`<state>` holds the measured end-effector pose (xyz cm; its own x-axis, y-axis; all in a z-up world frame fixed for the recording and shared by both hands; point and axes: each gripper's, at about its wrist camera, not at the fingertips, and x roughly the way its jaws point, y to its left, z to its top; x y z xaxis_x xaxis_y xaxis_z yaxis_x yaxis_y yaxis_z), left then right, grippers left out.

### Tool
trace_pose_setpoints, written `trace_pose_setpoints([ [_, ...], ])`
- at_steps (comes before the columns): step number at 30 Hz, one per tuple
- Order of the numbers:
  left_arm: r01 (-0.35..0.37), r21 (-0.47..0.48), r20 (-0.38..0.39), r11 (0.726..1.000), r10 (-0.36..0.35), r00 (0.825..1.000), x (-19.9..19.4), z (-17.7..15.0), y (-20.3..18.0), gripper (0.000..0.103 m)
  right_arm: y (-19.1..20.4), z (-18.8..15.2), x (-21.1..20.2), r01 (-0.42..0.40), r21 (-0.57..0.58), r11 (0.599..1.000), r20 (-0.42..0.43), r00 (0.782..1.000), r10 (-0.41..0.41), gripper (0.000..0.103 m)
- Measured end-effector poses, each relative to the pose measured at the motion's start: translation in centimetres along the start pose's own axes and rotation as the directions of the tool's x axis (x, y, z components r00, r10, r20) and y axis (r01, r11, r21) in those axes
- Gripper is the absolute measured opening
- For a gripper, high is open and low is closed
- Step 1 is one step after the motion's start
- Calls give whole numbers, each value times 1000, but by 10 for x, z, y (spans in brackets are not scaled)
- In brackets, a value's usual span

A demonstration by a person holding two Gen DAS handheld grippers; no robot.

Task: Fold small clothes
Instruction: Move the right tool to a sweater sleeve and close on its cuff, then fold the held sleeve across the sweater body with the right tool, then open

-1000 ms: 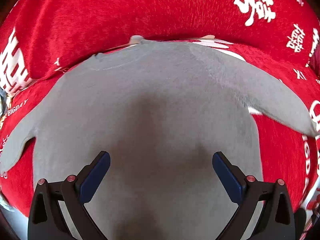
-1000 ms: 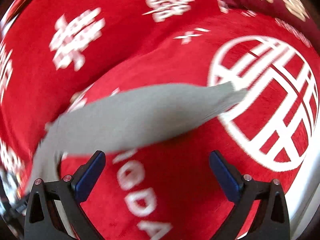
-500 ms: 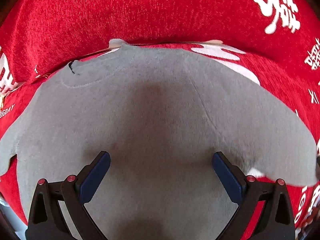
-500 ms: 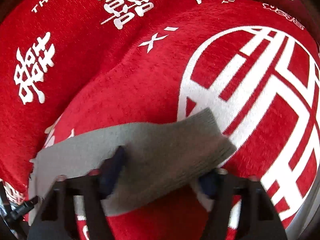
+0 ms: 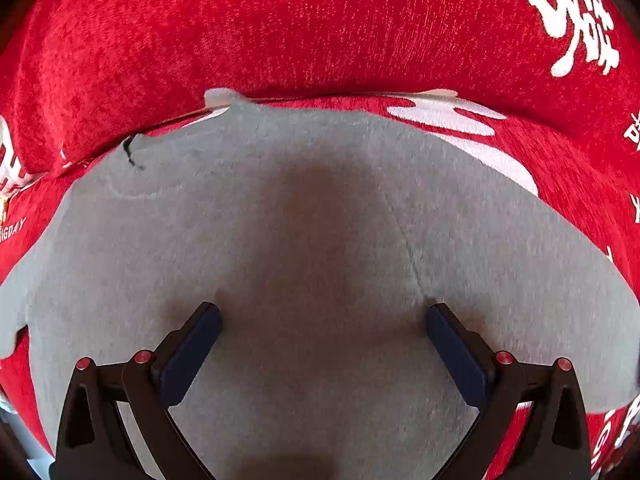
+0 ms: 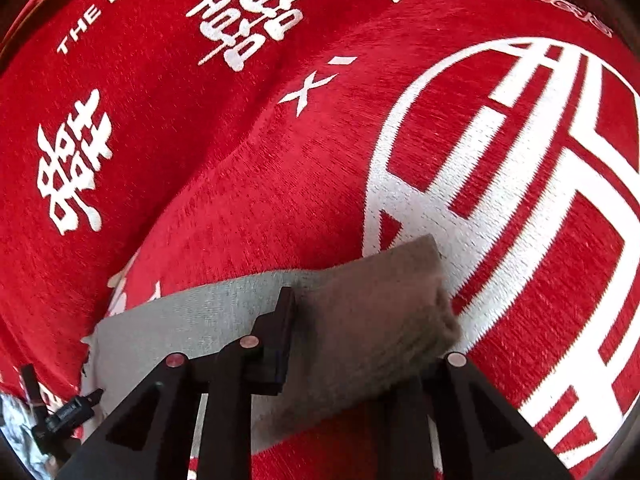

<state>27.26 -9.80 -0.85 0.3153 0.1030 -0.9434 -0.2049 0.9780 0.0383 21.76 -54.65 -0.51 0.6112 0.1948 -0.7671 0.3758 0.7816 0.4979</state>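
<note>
Soft, light and floppy, the grey top (image 5: 320, 240) lies under the spread-fingered left gripper (image 5: 322, 322), while the right gripper (image 6: 360, 344) pinches its sleeve cuff (image 6: 384, 304) (likely the best handhold).

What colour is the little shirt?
Plain grey shirt, lying on a red cover with white characters; clearest in the left wrist view.

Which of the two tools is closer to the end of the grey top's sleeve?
The right tool: it is closing around the sleeve cuff. The left tool sits open over the grey top, at its body.
</note>
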Motion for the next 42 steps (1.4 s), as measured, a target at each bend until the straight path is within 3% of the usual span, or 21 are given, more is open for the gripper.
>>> trace_pose_setpoints([
  [4,-13,14,6,1000,13,1000,5,12,-8,103,8,0,1,12,-47,999,-13,1000,-12,33],
  [7,-8,11,10,1000,8,1000,6,14,-10,103,17,-2,-2,16,-116,993,-7,1000,-17,6],
  [16,10,9,20,1000,-10,1000,5,9,-5,103,62,0,-51,23,-235,972,113,994,4,5],
  [23,32,5,5,999,-32,999,-6,14,18,103,135,-3,-102,-43,-347,937,168,980,107,5],
  [29,31,-37,57,999,-28,998,-28,2,80,103,252,-33,-133,-133,-504,854,150,960,237,5],
  [34,56,-155,71,986,-45,996,-38,-19,167,103,355,-77,-132,-225,-613,757,65,941,333,5],
  [42,61,-312,105,948,-29,994,-46,-68,282,103,479,-168,-90,-295,-730,617,-79,933,352,5],
])
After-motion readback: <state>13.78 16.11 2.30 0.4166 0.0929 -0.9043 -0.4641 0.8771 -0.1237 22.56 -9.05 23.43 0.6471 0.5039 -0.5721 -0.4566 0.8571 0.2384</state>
